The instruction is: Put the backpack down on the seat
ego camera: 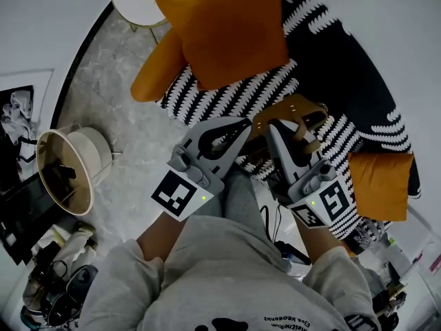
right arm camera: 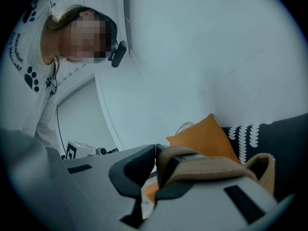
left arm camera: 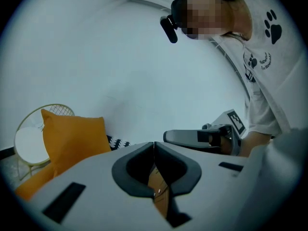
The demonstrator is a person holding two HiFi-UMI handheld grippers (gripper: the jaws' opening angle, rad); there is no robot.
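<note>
backpack strap [right arm camera: 211, 163] over right gripper [right arm camera: 155, 152]

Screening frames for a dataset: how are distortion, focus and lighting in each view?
Head view: heavy fisheye bending, soft even light, orange cushion sharp. Left gripper view: round black vignette, left tool soft up close, wall evenly lit. Right gripper view: same vignette, backpack strap near the lens slightly blurred.
</note>
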